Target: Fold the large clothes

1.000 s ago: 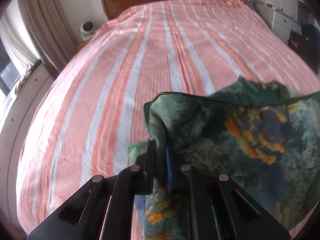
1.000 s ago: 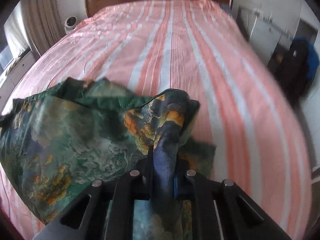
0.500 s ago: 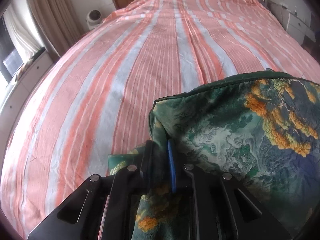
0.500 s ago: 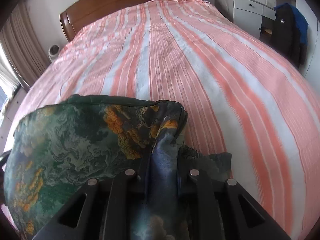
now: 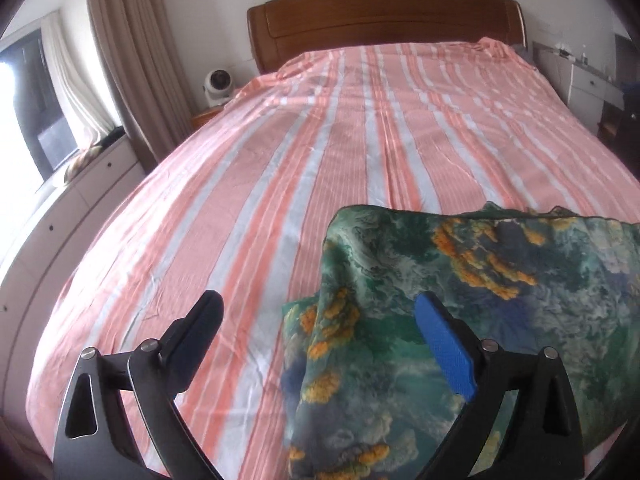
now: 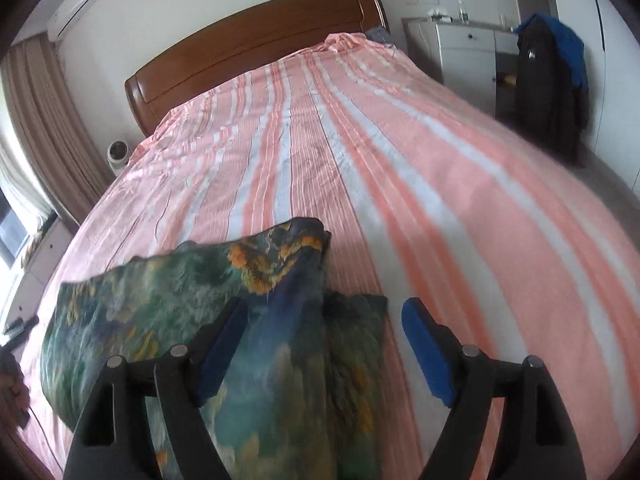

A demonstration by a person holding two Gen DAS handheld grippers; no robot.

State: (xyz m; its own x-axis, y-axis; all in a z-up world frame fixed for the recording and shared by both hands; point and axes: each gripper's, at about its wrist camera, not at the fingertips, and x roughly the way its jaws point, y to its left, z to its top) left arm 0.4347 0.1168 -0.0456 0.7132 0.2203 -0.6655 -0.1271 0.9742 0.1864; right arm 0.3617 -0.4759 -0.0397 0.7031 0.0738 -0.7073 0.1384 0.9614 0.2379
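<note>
A green garment with orange and blue print (image 5: 460, 288) lies folded over on the near end of a pink and white striped bed (image 5: 320, 160). My left gripper (image 5: 320, 304) is open, its fingers either side of the garment's left folded edge, not holding it. In the right wrist view the same garment (image 6: 192, 304) lies at the lower left. My right gripper (image 6: 324, 312) is open around the garment's right corner, which stands up between the fingers.
A wooden headboard (image 5: 380, 20) stands at the far end of the bed. A small white fan (image 5: 216, 84) and curtains (image 5: 132, 60) are at the left. A white cabinet (image 6: 464, 52) and a hanging dark jacket (image 6: 548, 80) are at the right.
Both grippers were shut on the garment's corners and have opened, letting the cloth go. The garment has dropped onto the bed and both grippers have pulled back a little.
</note>
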